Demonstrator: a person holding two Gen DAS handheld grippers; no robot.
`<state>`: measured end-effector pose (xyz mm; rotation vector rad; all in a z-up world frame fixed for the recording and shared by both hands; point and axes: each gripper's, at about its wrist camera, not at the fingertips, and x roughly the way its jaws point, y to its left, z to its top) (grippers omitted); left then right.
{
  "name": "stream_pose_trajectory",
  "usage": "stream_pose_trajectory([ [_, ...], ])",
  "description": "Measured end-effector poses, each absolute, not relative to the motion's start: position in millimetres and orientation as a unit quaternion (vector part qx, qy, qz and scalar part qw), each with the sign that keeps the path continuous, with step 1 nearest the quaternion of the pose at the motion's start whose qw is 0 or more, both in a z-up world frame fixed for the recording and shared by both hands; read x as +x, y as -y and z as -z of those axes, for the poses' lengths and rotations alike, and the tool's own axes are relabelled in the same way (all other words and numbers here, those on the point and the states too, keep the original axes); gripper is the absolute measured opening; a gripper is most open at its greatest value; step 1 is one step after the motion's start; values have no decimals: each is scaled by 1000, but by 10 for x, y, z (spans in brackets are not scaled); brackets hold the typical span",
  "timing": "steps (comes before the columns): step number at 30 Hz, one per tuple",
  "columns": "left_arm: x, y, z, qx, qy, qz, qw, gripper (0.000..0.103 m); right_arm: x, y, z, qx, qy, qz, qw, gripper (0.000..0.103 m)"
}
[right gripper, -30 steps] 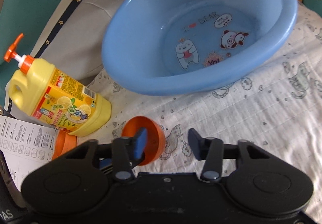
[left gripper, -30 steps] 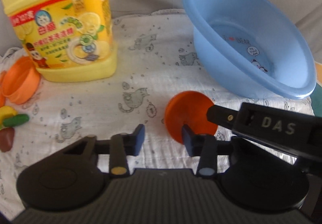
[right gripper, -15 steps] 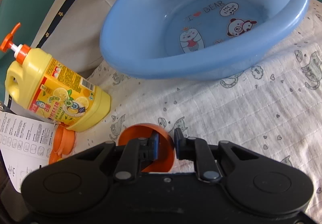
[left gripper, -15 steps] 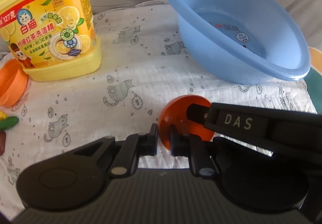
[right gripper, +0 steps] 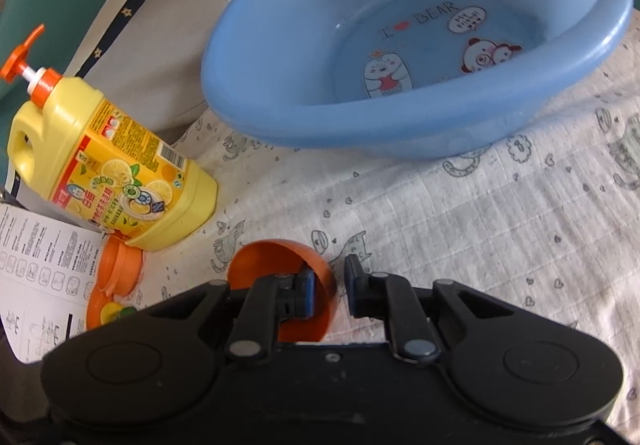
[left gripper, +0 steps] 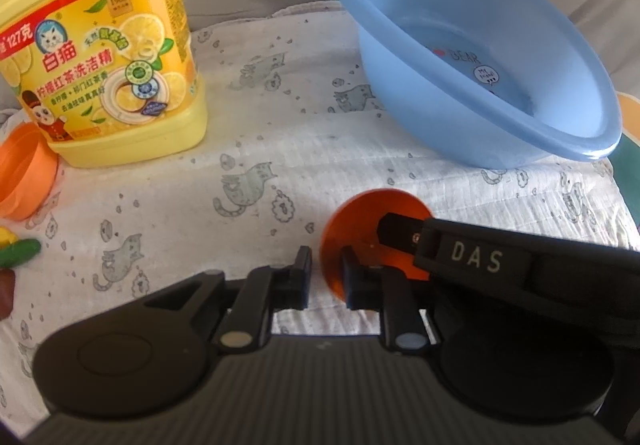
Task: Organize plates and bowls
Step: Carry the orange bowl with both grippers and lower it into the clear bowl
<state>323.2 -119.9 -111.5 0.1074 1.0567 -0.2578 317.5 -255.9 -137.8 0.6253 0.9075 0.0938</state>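
A small orange bowl (left gripper: 362, 223) is held on its side just above the cat-print cloth (left gripper: 256, 149). My left gripper (left gripper: 326, 277) is shut on its near rim. My right gripper (right gripper: 330, 285) is shut on the rim of the same bowl (right gripper: 276, 257), with one finger inside it. The right gripper's arm marked DAS (left gripper: 500, 261) reaches in from the right in the left wrist view. A blue basin (left gripper: 472, 57) with cartoon bears stands beyond, empty; it also shows in the right wrist view (right gripper: 400, 45).
A yellow dish-soap jug (left gripper: 100, 61) stands at the left, with stacked orange bowls (left gripper: 24, 169) and toy food (left gripper: 16, 253) beside it. In the right wrist view the jug (right gripper: 104, 169), orange dishes (right gripper: 116, 277) and a printed paper sheet (right gripper: 36, 269) lie left.
Both grippers went from open to shut on the orange bowl's rim. Both views have shifted slightly since.
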Motion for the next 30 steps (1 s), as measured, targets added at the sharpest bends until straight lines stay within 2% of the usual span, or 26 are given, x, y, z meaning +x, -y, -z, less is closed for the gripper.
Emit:
stream_pose_trajectory([
  [4,3232,1173,1123,49,-500,125,856,23,3153,2584,1404,298,-421,-54,855,15],
  [12,3201,1170,1089,48,-499,119,857,23,3082,2668,1418,335,-413,-57,845,22],
  [16,3194,1163,1062,43,-495,120,860,22,3025,2723,1358,335,-419,-47,842,22],
  [18,3181,1185,1050,49,-491,127,861,18,3020,2725,1340,329,-420,-46,845,20],
  [20,3157,1226,1044,52,-489,139,860,8,3034,2698,1324,318,-420,-43,849,13],
  [30,3056,1260,978,59,-481,141,863,7,2977,2627,1261,313,-418,-36,852,11],
])
